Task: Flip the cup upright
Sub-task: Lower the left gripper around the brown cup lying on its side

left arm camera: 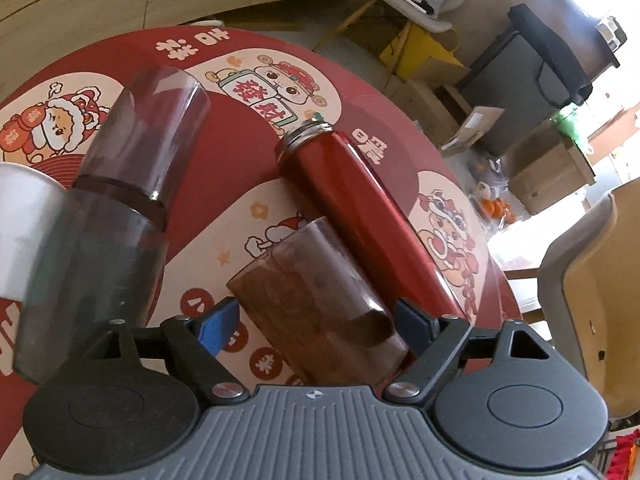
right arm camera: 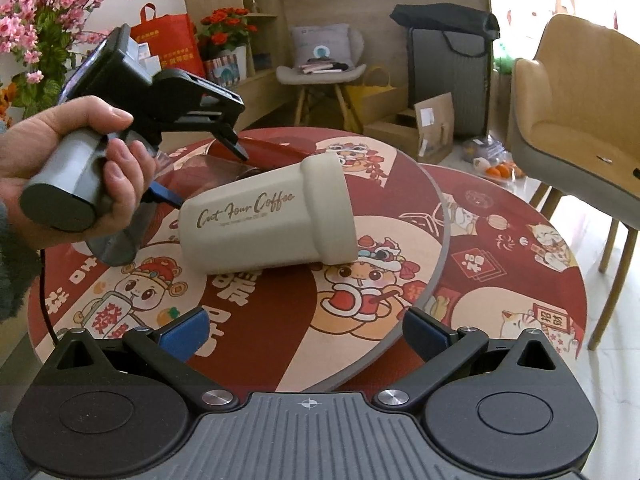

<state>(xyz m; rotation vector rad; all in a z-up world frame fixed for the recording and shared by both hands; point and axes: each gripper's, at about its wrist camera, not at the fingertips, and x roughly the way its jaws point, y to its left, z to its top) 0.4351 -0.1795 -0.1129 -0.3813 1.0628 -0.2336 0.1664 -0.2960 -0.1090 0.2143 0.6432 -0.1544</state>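
In the left wrist view a tinted see-through cup (left arm camera: 308, 296) lies on its side between the blue pads of my left gripper (left arm camera: 318, 318); the jaws stand wide around it and I cannot see that they touch it. A red flask (left arm camera: 360, 208) lies just right of it. A second tinted cup (left arm camera: 156, 128) lies at the left. In the right wrist view a cream coffee cup (right arm camera: 268, 220) lies on its side on the turntable (right arm camera: 436, 240). My right gripper (right arm camera: 306, 334) is open and empty, in front of it. The left gripper (right arm camera: 200, 176) shows in the person's hand, over the tinted cups.
The red patterned round table (right arm camera: 520, 280) carries the turntable. A tan armchair (right arm camera: 576, 128) stands at the right. Boxes, a black bag (right arm camera: 448, 68) and a chair with books stand behind the table. Flowers (right arm camera: 44, 24) stand at the left.
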